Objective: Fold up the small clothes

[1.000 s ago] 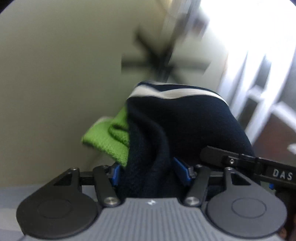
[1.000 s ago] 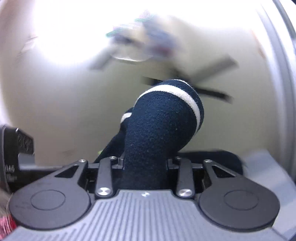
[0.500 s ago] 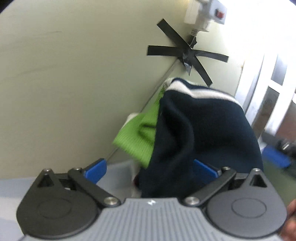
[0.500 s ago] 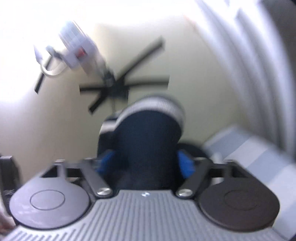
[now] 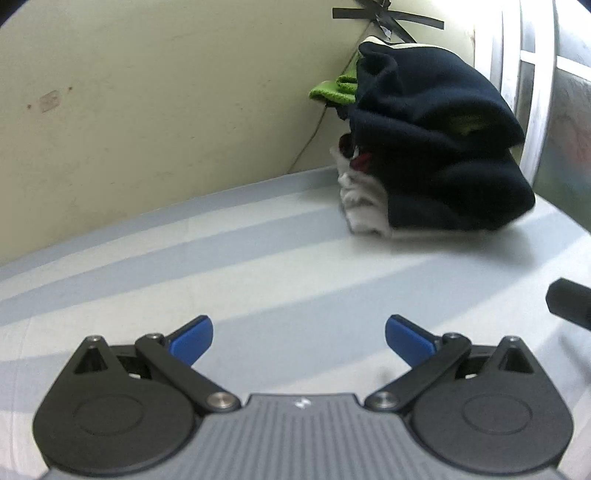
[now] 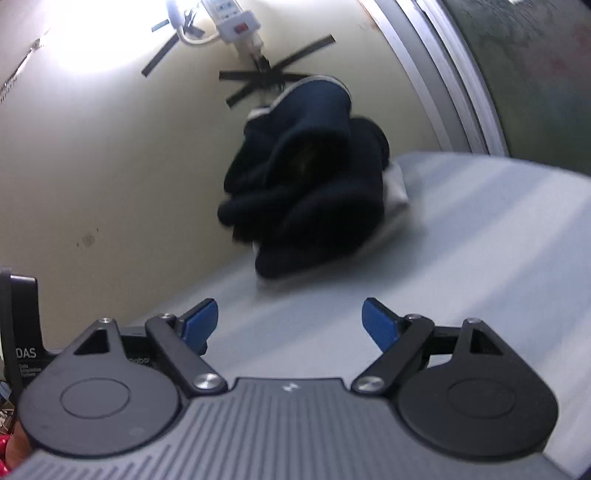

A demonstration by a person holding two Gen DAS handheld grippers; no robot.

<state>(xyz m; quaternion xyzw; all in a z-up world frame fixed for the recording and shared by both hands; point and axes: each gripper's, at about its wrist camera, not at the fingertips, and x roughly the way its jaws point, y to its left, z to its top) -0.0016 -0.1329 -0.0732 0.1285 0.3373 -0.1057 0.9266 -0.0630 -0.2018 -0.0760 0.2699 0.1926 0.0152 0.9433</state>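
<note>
Above the striped surface [image 5: 258,258], left tool [image 5: 298,338] and right tool [image 6: 289,319] tilted downward, jaws wide, empty.

My two grippers hang over the near part of the striped table [image 5: 258,266], the left gripper [image 5: 298,338] with its jaws spread and nothing between them, the right gripper [image 6: 290,319] likewise. Ahead of both, at the far edge of the table against the wall [image 5: 147,110], sits a pile of clothes [image 5: 439,155], with the sweater [image 6: 314,184] on top of the other folded pieces. Above the pile, strips of tape [image 6: 273,77] are stuck on the wall, and a power strip [image 6: 236,18] hangs higher up
</note>
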